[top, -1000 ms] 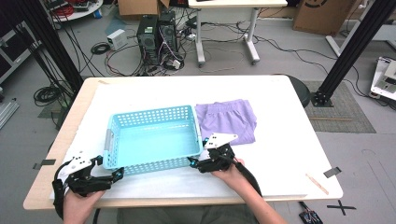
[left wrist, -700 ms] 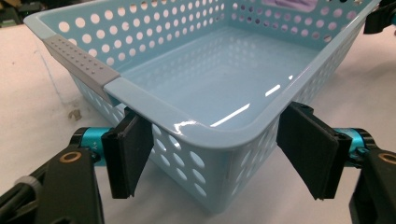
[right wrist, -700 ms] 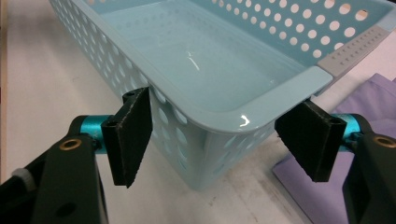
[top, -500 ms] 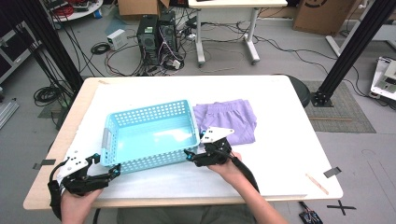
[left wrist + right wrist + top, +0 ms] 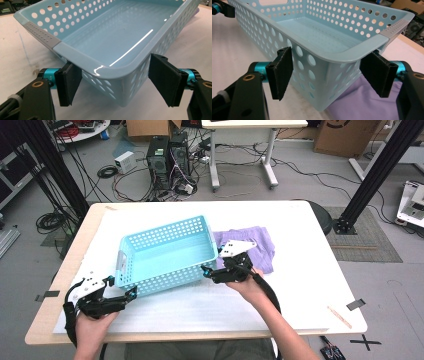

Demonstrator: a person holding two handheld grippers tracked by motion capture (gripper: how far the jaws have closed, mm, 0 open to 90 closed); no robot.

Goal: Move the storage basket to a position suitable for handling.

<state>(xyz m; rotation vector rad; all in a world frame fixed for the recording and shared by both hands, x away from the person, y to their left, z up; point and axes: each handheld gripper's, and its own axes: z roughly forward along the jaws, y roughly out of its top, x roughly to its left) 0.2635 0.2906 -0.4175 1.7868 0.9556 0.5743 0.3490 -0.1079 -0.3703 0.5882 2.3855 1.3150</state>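
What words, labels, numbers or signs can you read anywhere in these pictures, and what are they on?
None can be read.
Blue perforated basket: no label or print on it, in the high view or in the close gripper views.
Purple cloth: plain.
Cardboard box on the floor behind the table: a dark printed mark, cut off and too blurred to read.

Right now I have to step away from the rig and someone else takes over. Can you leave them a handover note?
Left claw: shut on the blue basket's near left corner; its jaws have just been closing, with the corner between them.
Right claw: shut on the near right corner.
Basket: empty, held skewed over the table; purple cloth lies partly under its right corner.
Done: both corners gripped.
Left: probably carry the basket and set it down.
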